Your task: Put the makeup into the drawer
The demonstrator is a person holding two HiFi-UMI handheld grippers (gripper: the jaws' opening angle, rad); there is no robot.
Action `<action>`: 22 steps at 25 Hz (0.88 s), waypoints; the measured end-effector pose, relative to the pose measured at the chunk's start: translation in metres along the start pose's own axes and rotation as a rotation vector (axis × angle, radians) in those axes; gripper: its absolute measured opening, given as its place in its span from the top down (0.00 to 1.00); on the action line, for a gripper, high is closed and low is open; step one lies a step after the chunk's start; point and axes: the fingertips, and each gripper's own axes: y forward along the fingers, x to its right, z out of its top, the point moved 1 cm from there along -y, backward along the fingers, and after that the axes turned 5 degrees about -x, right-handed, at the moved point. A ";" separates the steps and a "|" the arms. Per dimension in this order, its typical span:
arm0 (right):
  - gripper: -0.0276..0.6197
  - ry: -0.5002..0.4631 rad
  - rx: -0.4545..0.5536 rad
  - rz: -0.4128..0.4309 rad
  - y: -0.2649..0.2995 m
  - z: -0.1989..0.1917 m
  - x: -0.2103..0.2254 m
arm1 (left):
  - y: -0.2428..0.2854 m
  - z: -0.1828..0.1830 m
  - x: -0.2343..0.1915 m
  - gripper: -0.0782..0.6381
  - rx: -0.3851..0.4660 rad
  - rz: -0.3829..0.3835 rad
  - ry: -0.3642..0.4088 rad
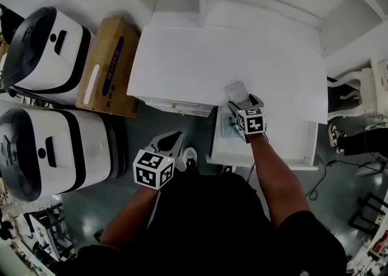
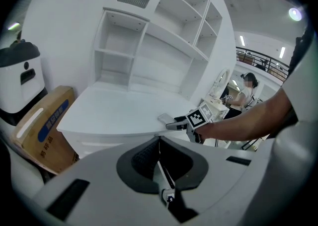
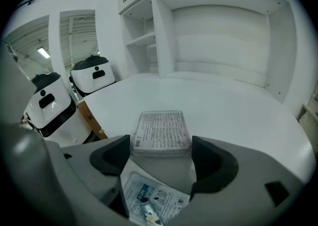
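Right gripper view: I read the right gripper (image 3: 163, 156) with jaws spread wide, apparently not pressing the clear makeup case (image 3: 161, 133) lying flat at frame centre on the white desk's (image 3: 233, 106) front edge, above the open drawer (image 1: 291, 141) holding a packet (image 3: 151, 197); left gripper (image 2: 158, 141) jaws together.

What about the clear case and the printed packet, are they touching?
Apart. The right gripper view shows the clear case on the desktop, the packet lower, in the drawer.

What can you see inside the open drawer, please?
A printed packet with a small tube lies in the drawer; its back is hidden under the desk top.
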 end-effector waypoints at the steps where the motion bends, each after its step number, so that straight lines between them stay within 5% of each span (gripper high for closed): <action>1: 0.34 -0.002 -0.010 0.002 0.000 0.000 0.001 | 0.000 0.000 0.001 0.88 0.000 -0.002 0.003; 22: 0.36 0.015 0.002 0.017 -0.052 -0.002 0.000 | 0.007 0.003 0.023 0.88 0.012 -0.056 0.049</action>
